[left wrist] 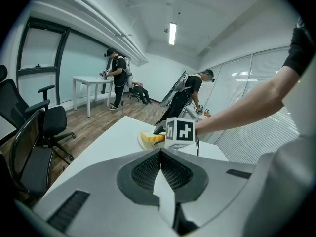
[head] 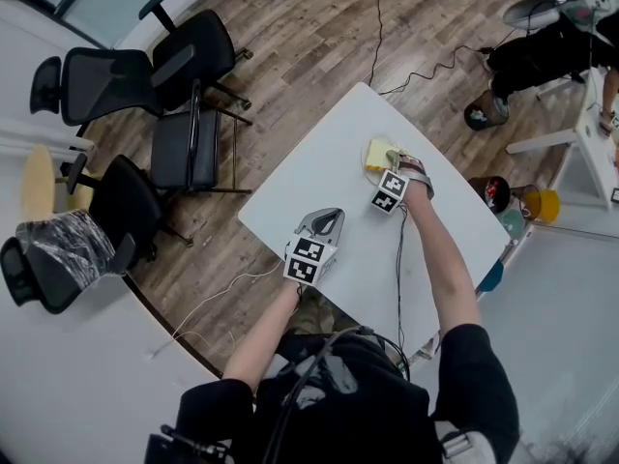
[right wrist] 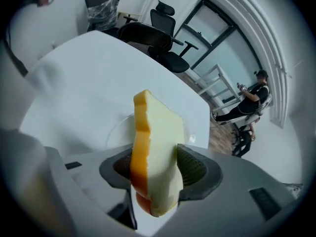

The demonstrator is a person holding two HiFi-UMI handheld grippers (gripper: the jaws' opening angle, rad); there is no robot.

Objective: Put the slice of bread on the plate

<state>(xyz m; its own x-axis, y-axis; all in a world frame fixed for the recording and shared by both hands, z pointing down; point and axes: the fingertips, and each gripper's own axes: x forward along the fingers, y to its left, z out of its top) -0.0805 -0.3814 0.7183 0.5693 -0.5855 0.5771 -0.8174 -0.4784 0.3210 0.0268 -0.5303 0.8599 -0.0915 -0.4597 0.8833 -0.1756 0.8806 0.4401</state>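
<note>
Okay, we clamp slice of bread (right wrist: 157,132) edge-up in right gripper (right wrist: 154,168) fingers, plate (right wrist: 114,125) beneath at 11 o'clock; left gripper (left wrist: 160,153) fingers together.

From the head camera I am looking steeply down onto the white table (head: 329,177), taking in the left gripper (head: 332,215), the right gripper (head: 392,156) and the office chairs (head: 198,42) beyond. The left gripper camera is riding low behind its jaws, facing almost level across the tabletop, and it is sharing the right gripper's marker cube (left wrist: 180,131) and the bread slice (left wrist: 149,139) with the head view. The right gripper camera is sitting close behind that slice, facing down at the table and toward the same chairs.
</note>
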